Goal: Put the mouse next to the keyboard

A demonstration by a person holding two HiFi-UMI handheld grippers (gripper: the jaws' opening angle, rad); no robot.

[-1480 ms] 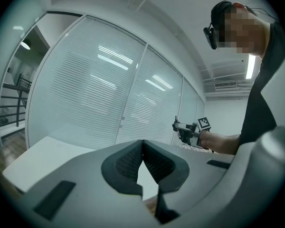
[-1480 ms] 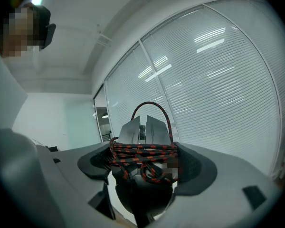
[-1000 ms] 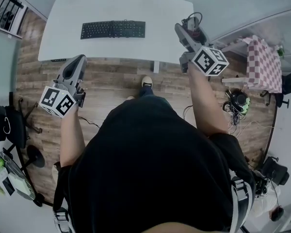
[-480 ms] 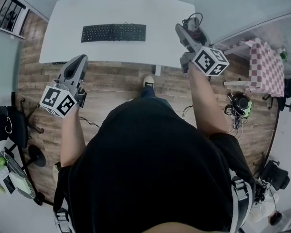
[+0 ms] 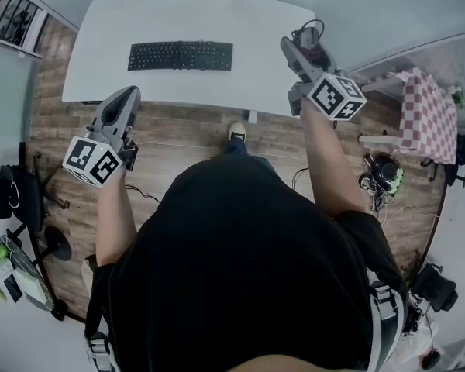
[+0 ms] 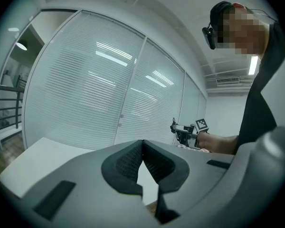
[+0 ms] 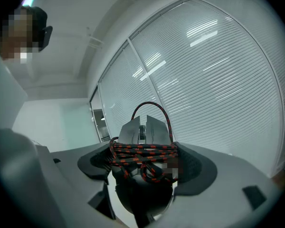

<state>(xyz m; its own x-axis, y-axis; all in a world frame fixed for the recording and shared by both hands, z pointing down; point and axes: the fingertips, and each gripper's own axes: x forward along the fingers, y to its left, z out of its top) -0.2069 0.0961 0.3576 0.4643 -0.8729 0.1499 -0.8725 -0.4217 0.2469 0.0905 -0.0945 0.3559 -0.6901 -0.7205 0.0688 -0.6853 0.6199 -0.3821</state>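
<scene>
The right gripper (image 5: pixel 299 56) has its 2 jaws clamped on a dark mouse (image 7: pixel 145 133) (a red-and-black cord (image 7: pixel 143 154) is wound around it). It is held up by the right edge of the white table (image 5: pixel 256 29), well apart from the black keyboard (image 5: pixel 180 55). The left gripper (image 6: pixel 143 148) hangs over the wooden floor (image 5: pixel 186 130), jaws closed and empty.

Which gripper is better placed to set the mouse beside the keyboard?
Right. The right gripper is shut on the mouse at the right end of the table that holds the keyboard. The left gripper is shut and empty.
</scene>
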